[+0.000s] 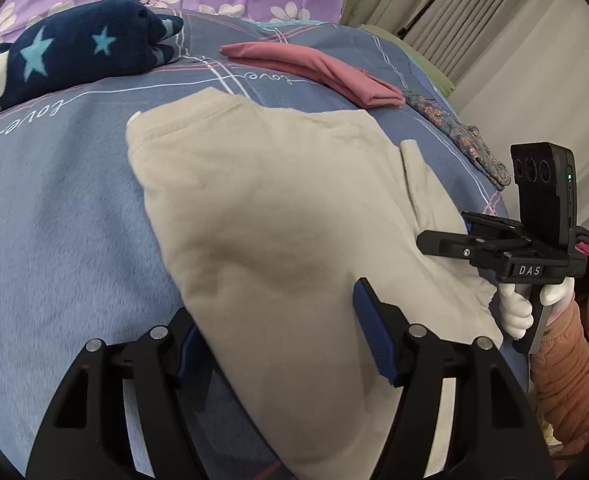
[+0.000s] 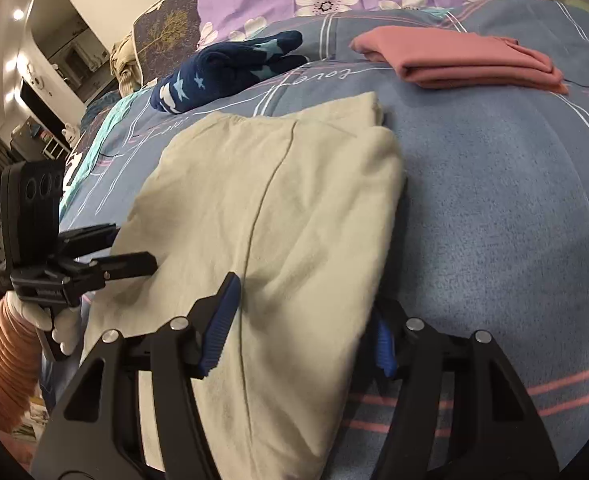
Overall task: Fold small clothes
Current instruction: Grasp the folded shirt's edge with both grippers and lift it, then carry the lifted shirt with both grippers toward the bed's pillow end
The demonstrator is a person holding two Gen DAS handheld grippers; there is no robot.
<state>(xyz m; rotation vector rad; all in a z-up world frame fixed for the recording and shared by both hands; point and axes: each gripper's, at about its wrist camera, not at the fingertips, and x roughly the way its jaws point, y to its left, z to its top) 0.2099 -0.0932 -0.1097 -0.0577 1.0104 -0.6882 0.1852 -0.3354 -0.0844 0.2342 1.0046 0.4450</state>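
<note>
The beige garment (image 1: 278, 216) lies folded mid-bed (image 1: 54, 200), its near edge cut off beneath both tools. The left tool (image 1: 274, 344) and right tool (image 2: 302, 320) stand parted, straddling the cloth without pinching it. Only the left view shows a floral cloth (image 1: 466, 140) at the bed's right edge.

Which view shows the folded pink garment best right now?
Right wrist: the pink garment lies near and unobstructed, its stacked folded edges clear. Left wrist shows it farther off, flatter and more side-on.
</note>
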